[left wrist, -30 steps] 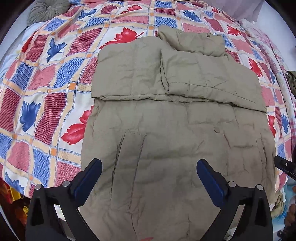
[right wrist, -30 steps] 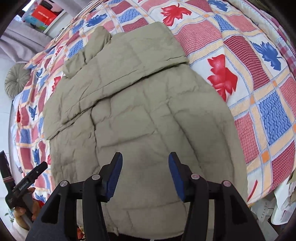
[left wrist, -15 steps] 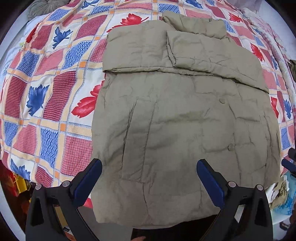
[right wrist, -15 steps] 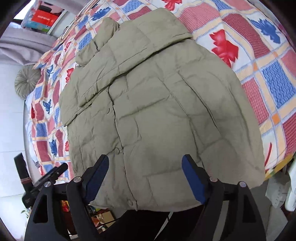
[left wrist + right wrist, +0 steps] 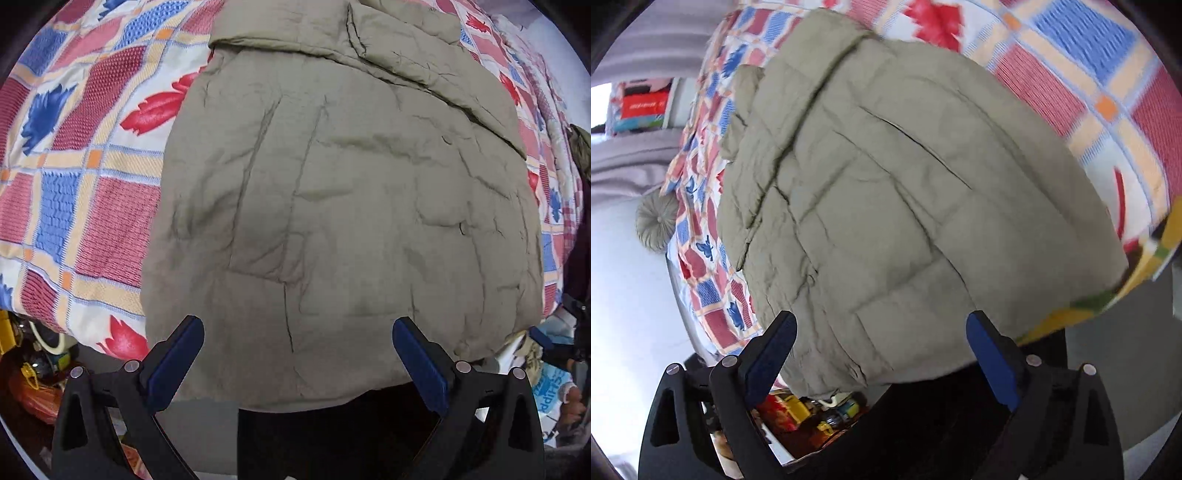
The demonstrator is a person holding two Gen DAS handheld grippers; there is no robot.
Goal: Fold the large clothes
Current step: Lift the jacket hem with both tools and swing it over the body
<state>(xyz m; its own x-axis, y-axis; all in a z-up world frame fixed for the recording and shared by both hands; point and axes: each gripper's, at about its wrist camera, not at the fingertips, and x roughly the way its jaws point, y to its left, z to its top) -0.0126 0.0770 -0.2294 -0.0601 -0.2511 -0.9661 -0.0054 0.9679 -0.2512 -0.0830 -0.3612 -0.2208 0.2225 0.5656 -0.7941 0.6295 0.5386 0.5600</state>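
Left wrist view: A padded khaki jacket [image 5: 343, 206] lies flat on a bed w/ a quilt [image 5: 85, 184] of red, blue and cream squares and leaf prints. Its hem hangs just over the bed's near edge, directly ahead of the left gripper [image 5: 297, 362]. The gripper's jaws stand wide, blue pads on either side of the hem's middle stretch, nothing pinched between them; whether the pads touch the cloth can't be told. Upper part of the jacket is already folded down across the body, the fold line running near the top of the frame. The gripper points steeply down at the hem from above. Clutter incl. yellow and red items [image 5: 33, 373] sits on the floor at lower left. At far right edge, a bit of dark hardware shows, prob. the other gripper, too small to read.

Right wrist view: Same jacket [image 5: 905, 206], seen slanted and partly blurred, fills the frame ahead of the right gripper [image 5: 881, 354]. Its jaws are opening, now wide, w/ the hem corner hanging in the space between the blue pads but not gripped. The gripper tilts down at a slant toward the bed edge. A round grey-green cushion [image 5: 657, 225] rests at the far end of the bed, left of frame. Boxes and toys [image 5: 812, 410] lie under the hem.
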